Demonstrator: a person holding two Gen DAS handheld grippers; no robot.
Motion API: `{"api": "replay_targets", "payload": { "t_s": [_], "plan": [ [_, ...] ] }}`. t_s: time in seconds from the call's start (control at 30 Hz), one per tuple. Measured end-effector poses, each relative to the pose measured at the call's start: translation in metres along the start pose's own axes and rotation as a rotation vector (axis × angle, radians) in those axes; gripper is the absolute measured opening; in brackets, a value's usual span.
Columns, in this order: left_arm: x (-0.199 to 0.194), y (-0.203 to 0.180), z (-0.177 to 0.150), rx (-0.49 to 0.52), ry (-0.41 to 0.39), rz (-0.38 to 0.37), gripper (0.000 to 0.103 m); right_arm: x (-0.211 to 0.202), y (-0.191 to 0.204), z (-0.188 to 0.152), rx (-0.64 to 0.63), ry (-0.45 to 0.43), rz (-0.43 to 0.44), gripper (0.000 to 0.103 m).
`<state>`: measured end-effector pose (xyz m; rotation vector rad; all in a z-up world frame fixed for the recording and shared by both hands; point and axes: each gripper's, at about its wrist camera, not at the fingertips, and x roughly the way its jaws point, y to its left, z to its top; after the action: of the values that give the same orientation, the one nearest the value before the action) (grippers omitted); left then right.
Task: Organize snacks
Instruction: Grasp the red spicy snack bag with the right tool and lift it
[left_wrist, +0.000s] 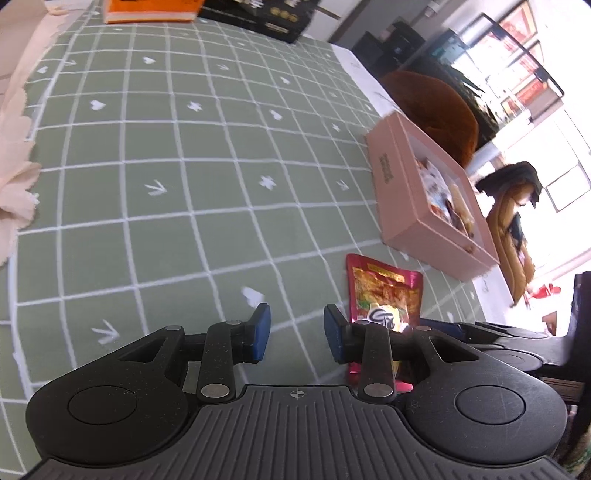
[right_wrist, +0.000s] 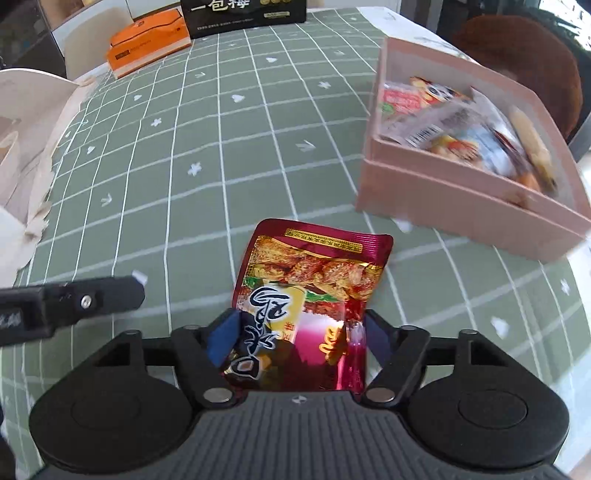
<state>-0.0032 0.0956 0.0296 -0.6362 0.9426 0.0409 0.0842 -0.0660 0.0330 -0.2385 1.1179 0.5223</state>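
Red foil snack packet at lower centre, clamped between fingers of right gripper, above green checked tablecloth. At upper right, pink box filled with mixed snack packets. Left gripper apart, holding nothing.

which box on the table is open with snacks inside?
The pink box, right of the held red packet: lidless, full of wrappers. The orange box and black box at the far edge are shut.
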Motion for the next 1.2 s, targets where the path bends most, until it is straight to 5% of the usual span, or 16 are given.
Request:
{"api": "replay_targets", "payload": {
  "t_s": [0.17,0.37,0.67,0.93,1.03,1.1,1.2],
  "plan": [
    [0.007,-0.026,-0.011,0.068,0.048,-0.049,0.036,-0.032,-0.029,-0.019,0.047,-0.009,0.029,0.046],
    [0.029,-0.059,-0.029,0.154,0.132,-0.107,0.036,-0.049,-0.054,-0.047,0.068,-0.019,-0.031,0.044],
    [0.029,-0.065,-0.035,0.136,0.111,-0.074,0.036,-0.027,-0.071,-0.056,0.164,0.019,0.027,0.084],
    [0.026,-0.049,-0.032,0.072,0.093,-0.027,0.035,-0.011,-0.048,-0.045,0.081,-0.031,-0.085,0.092],
    [0.025,-0.049,-0.030,0.070,0.089,-0.028,0.035,-0.014,-0.051,-0.047,0.066,-0.027,-0.075,0.088],
    [0.025,-0.051,-0.029,0.075,0.092,-0.030,0.035,-0.025,-0.051,-0.050,0.043,-0.045,-0.062,0.065],
    [0.028,-0.056,-0.028,0.086,0.094,-0.047,0.035,-0.039,-0.051,-0.056,0.020,-0.049,-0.079,0.051]
  ]
}}
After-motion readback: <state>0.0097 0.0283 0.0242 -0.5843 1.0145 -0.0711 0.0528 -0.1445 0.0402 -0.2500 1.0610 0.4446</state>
